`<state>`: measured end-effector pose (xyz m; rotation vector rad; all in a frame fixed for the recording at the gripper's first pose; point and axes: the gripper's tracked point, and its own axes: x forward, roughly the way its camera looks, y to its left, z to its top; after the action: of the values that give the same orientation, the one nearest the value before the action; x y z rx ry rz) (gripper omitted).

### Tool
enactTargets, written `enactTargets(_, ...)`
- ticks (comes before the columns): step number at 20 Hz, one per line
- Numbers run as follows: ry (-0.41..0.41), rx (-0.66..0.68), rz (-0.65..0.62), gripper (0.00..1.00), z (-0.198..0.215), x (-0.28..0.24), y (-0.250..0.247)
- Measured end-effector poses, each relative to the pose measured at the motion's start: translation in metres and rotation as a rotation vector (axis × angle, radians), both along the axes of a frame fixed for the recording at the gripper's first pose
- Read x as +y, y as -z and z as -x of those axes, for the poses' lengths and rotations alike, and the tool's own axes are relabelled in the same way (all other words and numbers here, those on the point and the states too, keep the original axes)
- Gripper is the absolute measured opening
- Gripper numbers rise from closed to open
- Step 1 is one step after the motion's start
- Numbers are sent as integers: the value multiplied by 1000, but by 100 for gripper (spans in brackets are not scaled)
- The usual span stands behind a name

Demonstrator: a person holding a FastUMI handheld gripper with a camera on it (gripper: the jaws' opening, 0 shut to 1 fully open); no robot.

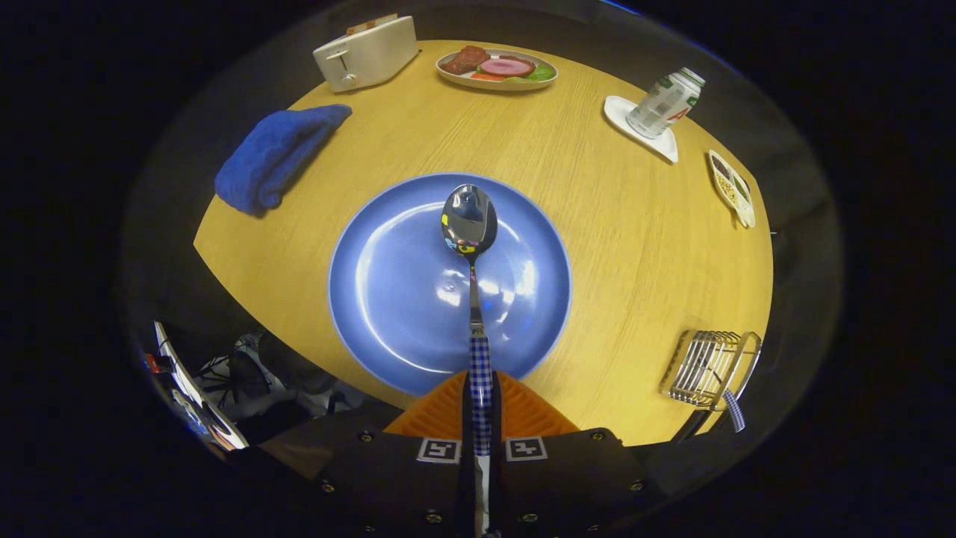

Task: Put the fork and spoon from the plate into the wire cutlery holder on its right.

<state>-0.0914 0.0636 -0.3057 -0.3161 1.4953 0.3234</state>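
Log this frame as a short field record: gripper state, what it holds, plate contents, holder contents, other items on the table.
gripper: gripper shut on the spoon's checked handle
held item: spoon, bowl pointing ahead over the blue plate
plate: blue plate just ahead of the fingers, nothing lying on it
holder: wire cutlery holder to the plate's right, a checked handle sticking out of it
other items: blue cloth, toaster, food plate, can on a white coaster, small dish
surface: wooden table

Overhead light, glare streaks on blue plate [403, 299] and spoon [469, 220]; centre sharp, heavy fisheye warp, edges dim.
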Motion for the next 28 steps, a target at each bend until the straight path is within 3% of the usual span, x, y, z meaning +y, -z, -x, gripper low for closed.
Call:
enactTargets(7,37,14,91,7,11,-78,-42)
enactTargets(12,130,32,158,7,21,-133,-65)
enactTargets(17,151,55,261,7,32,-187,-92)
enactTargets(28,213,160,336,7,48,-246,-98)
